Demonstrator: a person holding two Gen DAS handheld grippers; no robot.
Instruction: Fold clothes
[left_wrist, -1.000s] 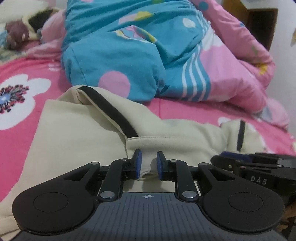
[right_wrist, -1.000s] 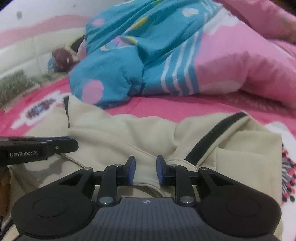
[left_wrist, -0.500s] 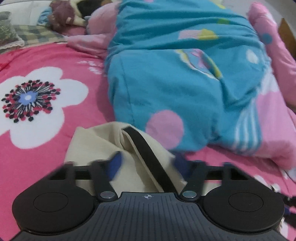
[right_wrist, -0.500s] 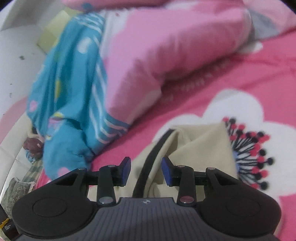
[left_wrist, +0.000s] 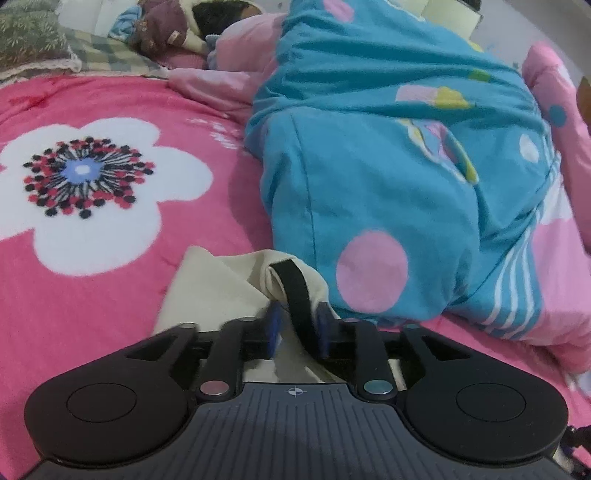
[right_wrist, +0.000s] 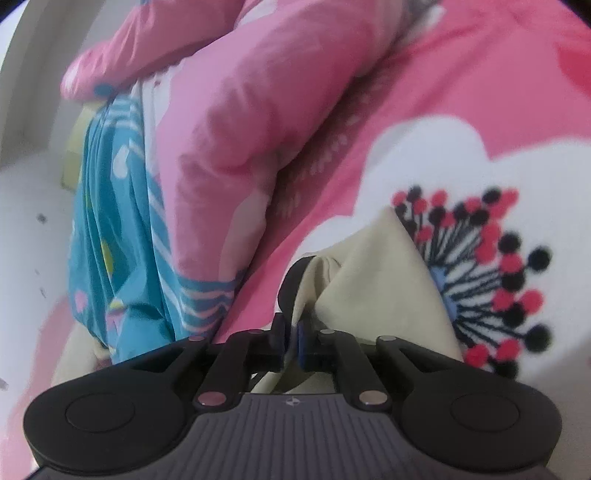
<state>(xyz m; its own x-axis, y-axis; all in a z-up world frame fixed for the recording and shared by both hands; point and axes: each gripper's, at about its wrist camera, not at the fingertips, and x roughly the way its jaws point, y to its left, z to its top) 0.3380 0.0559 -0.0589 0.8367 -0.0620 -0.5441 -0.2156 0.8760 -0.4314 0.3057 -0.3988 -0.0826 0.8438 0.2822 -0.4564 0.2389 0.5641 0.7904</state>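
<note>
Since the earlier frames, both grippers have been swung apart to opposite ends of the garment (left_wrist: 218, 288), each view now filled by bedspread (left_wrist: 92, 258) and quilt (left_wrist: 388, 166) rather than by the spread cloth. At the left gripper (left_wrist: 297, 328) the jaws are opening; the black stripe (left_wrist: 297, 295) runs between the pads, which stand apart from it, so no grasp is held there. At the right gripper (right_wrist: 291, 336) the jaws are closing, and a bunched cream fold is already pinched between the near-touching pads. The garment (right_wrist: 369, 280) lies on the bedspread (right_wrist: 443, 92), just beside the quilt (right_wrist: 229, 140). Risk is noted: if the right end is pulled while the left is loose, the cloth may be dragged askew. A thin pinch may also slip.
</note>
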